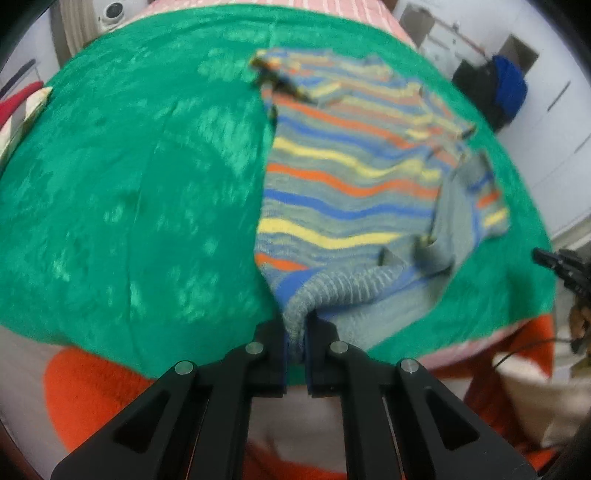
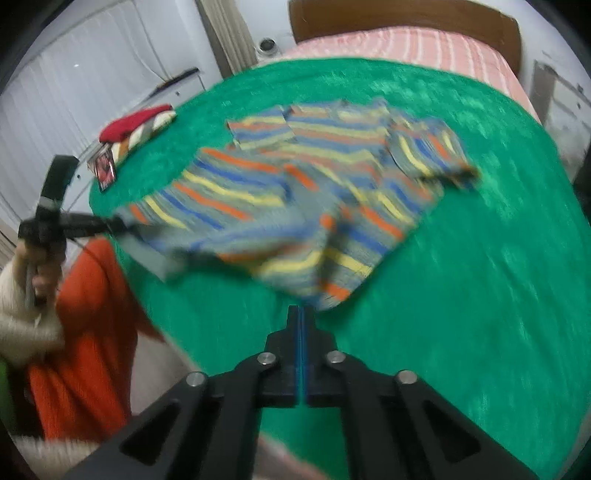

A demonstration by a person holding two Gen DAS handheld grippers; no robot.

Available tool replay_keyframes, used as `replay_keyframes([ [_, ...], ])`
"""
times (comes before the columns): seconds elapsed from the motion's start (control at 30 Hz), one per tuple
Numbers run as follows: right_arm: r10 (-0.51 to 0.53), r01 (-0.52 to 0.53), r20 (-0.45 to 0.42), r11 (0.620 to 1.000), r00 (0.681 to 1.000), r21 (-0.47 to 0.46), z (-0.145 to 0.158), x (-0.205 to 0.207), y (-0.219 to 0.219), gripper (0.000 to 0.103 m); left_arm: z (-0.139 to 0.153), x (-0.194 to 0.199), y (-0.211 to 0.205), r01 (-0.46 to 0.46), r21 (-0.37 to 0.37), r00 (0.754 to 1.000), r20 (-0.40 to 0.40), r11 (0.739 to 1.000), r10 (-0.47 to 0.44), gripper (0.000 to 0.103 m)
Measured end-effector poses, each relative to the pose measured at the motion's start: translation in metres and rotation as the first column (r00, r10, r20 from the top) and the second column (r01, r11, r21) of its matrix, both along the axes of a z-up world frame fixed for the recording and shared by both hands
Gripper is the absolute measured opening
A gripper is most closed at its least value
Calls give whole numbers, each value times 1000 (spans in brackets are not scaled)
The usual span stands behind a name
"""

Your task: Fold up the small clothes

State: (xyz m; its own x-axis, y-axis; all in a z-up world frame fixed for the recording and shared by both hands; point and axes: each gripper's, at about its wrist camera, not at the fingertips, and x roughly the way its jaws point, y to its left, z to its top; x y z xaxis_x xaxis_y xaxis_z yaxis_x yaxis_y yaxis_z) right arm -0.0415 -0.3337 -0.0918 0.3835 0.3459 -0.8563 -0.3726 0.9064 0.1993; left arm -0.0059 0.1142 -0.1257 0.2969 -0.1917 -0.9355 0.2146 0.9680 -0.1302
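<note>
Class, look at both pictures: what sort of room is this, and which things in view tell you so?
Most likely a bedroom. A bed with a pink striped sheet and wooden headboard holds a green blanket with a striped sweater spread on it, and white cupboards line the wall.

Striped knitted sweater (image 1: 351, 192), soft and ribbed at the hem, on a plush green blanket (image 1: 129, 184) with a slight sheen; matt black plastic hand-held gripper (image 1: 295, 325) with shiny metal pins
</note>
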Motion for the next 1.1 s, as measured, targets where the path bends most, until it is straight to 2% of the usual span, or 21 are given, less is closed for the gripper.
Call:
replay_keyframes([
  [0.07, -45, 44, -39, 999, 998, -25, -14, -9, -11, 2, -15, -3, 2, -5, 21, 1000, -30, 1000, 5, 10],
  [0.13, -106, 104, -56, 994, 993, -37, -22, -9, -21, 4, -20, -5, 9, -33, -5, 998, -45, 999, 33, 13],
  [0.2, -161, 160, -41, 987, 986, -20, -19, -3, -30, 13, -18, -5, 13, -52, -36, 998, -36, 998, 51, 13],
  [0.23, -174, 174, -30, 985, 984, 1, -15, 2, -31, 24, -16, -3, 12, -55, -44, 998, -26, 998, 53, 13],
  [0.27, -181, 181, -10, 983, 983, 32, -7, 11, -28, 43, -16, 0, 10, -51, -47, 999, -18, 998, 50, 13],
  [0.33, -160, 154, 52, 983, 986, 101, 5, 35, -17, 68, -16, 0, 5, -39, -48, 999, -3, 998, 39, 15],
  [0.37, -148, 139, 70, 984, 986, 114, 6, 46, -10, 69, -18, 2, 0, -27, -47, 1000, 1, 999, 27, 19],
  [0.47, -121, 116, 43, 989, 992, 94, -8, 91, 14, 67, -29, 4, -9, -1, -26, 1000, -5, 1000, 1, 22],
  [0.5, -107, 104, 23, 991, 994, 82, -16, 106, 21, 62, -34, 4, -11, 3, -13, 1000, -7, 1000, -3, 22],
  [0.53, -77, 77, 0, 994, 997, 71, -24, 112, 28, 35, -36, 4, -9, 1, -5, 1000, -17, 1000, -1, 18],
  [0.57, -50, 51, -16, 997, 999, 54, -29, 115, 34, 3, -37, 4, -6, -10, -10, 1000, -18, 1000, 10, 13],
  [0.67, 23, -26, 40, 996, 999, 82, -8, 87, 36, 2, -28, -3, 9, -33, -55, 999, -15, 998, 32, 13],
  [0.7, 85, -92, 74, 991, 994, 100, 7, 64, 33, 2, -24, -6, 13, -31, -62, 1000, -6, 998, 30, 13],
  [0.77, 182, -191, 111, 979, 977, 76, 26, 21, 27, 2, -15, -13, 21, -16, -55, 1000, 9, 998, 16, 13],
  [0.83, 236, -239, 88, 970, 968, 33, 29, -16, 20, 2, -10, -15, 27, -13, -49, 1000, 15, 999, 14, 13],
  [0.93, 205, -206, -19, 977, 979, -47, 8, -53, 0, 2, -5, -11, 34, -24, -66, 999, 20, 998, 25, 15],
  [1.0, 124, -130, -76, 988, 989, -83, -9, -64, -20, 2, -3, -9, 40, -36, -79, 999, 26, 996, 38, 32],
  [1.03, 73, -80, -92, 993, 993, -81, -15, -69, -32, 4, -2, -7, 45, -58, -98, 998, 23, 993, 61, 49],
  [1.07, 7, -15, -103, 997, 995, -70, -19, -70, -43, 11, -1, -5, 48, -76, -119, 997, 20, 990, 79, 64],
  [1.1, -53, 49, -104, 998, 993, -34, -20, -68, -52, 17, -2, -2, 50, -94, -145, 995, 16, 985, 97, 69],
])
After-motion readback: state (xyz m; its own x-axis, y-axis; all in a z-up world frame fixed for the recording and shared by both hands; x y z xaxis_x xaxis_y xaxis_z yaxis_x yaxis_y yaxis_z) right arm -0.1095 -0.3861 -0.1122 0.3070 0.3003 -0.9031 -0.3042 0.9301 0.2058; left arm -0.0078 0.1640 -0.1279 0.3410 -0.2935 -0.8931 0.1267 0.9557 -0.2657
